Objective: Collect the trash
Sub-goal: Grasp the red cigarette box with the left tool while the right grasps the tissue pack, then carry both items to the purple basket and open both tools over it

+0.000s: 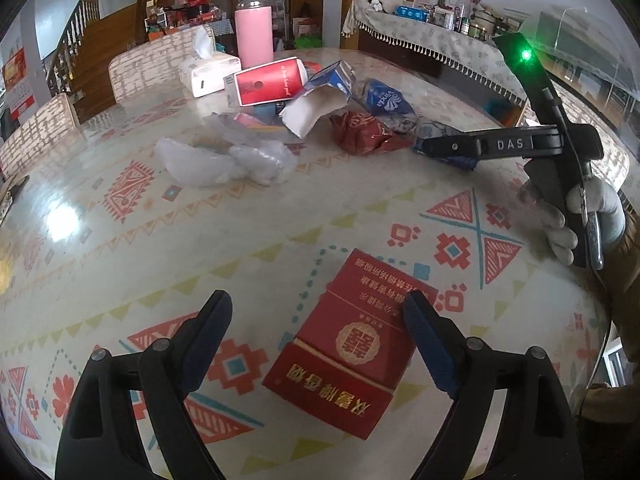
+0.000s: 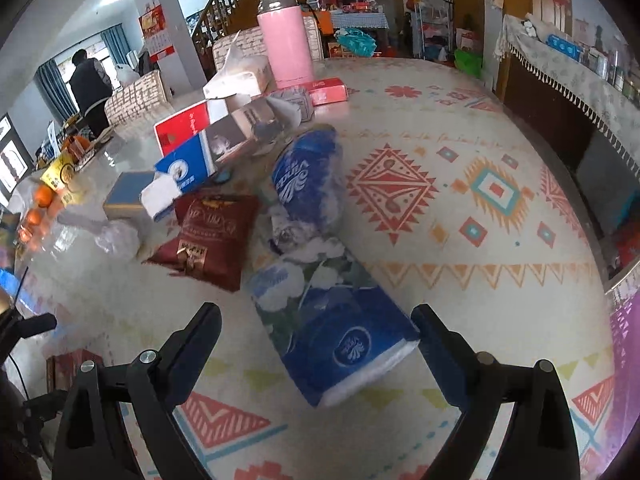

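A red cigarette pack [image 1: 344, 344] lies flat on the patterned table [image 1: 120, 240], between the wide-apart fingers of my left gripper [image 1: 316, 304]. The right finger is at the pack's edge and the left finger is well clear of it, so the gripper is open. In the right wrist view a blue tissue pack [image 2: 340, 320] lies between the spread fingers of my right gripper [image 2: 314, 316], which is open with neither pad pressing on it. The left wrist view shows the right gripper [image 1: 428, 146] from the side, held by a gloved hand [image 1: 572, 220].
More rubbish is heaped mid-table: a dark red snack bag [image 2: 216, 232], a blue wrapper [image 2: 308, 176], a blue-white carton [image 2: 200, 160], a red-white carton [image 1: 268, 82] and clear plastic bags [image 1: 224, 160]. Behind stand a pink flask [image 2: 286, 44] and a tissue box [image 1: 208, 72]. A person [image 2: 90, 84] stands far off.
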A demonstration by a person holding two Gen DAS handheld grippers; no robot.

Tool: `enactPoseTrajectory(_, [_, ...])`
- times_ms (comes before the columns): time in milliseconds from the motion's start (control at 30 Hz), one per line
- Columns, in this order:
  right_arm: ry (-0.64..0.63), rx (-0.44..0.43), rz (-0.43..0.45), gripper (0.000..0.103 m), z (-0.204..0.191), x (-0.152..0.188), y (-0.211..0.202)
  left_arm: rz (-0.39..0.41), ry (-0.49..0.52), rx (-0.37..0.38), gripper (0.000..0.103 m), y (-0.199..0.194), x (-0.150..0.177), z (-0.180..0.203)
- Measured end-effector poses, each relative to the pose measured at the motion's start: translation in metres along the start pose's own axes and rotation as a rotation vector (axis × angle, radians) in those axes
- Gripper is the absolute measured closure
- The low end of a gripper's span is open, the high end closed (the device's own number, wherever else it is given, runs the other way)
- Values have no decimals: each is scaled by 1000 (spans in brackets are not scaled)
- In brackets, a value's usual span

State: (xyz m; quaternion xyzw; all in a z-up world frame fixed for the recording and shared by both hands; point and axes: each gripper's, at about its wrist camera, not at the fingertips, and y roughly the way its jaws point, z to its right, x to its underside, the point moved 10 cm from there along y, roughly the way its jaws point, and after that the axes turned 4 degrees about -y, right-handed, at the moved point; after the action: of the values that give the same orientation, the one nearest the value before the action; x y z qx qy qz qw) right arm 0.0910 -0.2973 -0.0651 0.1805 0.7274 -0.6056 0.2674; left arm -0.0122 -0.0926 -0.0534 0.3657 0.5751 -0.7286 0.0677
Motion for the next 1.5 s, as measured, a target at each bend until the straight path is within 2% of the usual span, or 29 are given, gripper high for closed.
enactPoseTrajectory(133, [-10, 5, -4, 8, -5, 3, -1, 0, 31, 30, 16, -2, 3, 10])
enactPoseTrajectory(233, [-34, 35, -7, 21, -7, 5, -1, -19, 95, 44, 16, -1, 11, 24])
enactPoseTrajectory(300, [-53, 65, -7, 41, -6, 5, -1, -30, 134, 33, 16, 1, 16, 31])
enactPoseTrajectory(367, [-58, 64, -8, 45, -10, 6, -3, -44, 163, 17, 16, 5, 20, 38])
enactPoseTrajectory(467, [-54, 52, -10, 45, -13, 10, -6, -70, 163, -26, 15, 12, 25, 43])
enactPoseTrajectory(500, [-53, 53, -9, 46, -14, 12, -9, -65, 145, -40, 18, 11, 23, 42])
enactPoseTrajectory(567, [-47, 50, -6, 46, -16, 17, -15, -69, 106, -34, 48, 9, 22, 41])
enactPoseTrajectory(700, [-29, 51, 18, 46, -15, 29, -35, -32, 42, -63, 48, -6, 16, 33])
enactPoseTrajectory(800, [-13, 55, 45, 45, -11, 37, -55, -2, -10, -52, 48, -19, 12, 29])
enactPoseTrajectory(867, [6, 56, 60, 45, -6, 44, -66, 24, -35, -79, 48, -29, 7, 25])
enactPoseTrajectory(1033, [68, 54, 95, 45, 10, 55, -90, 67, -36, -101, 48, -44, -5, 30])
enactPoseTrajectory(1267, [160, 94, 148, 45, 56, 73, -132, 84, -19, -40, 48, -40, -39, 73])
enactPoseTrajectory(1500, [280, 179, 214, 45, 133, 94, -185, 99, 69, 83, 48, -20, -97, 164])
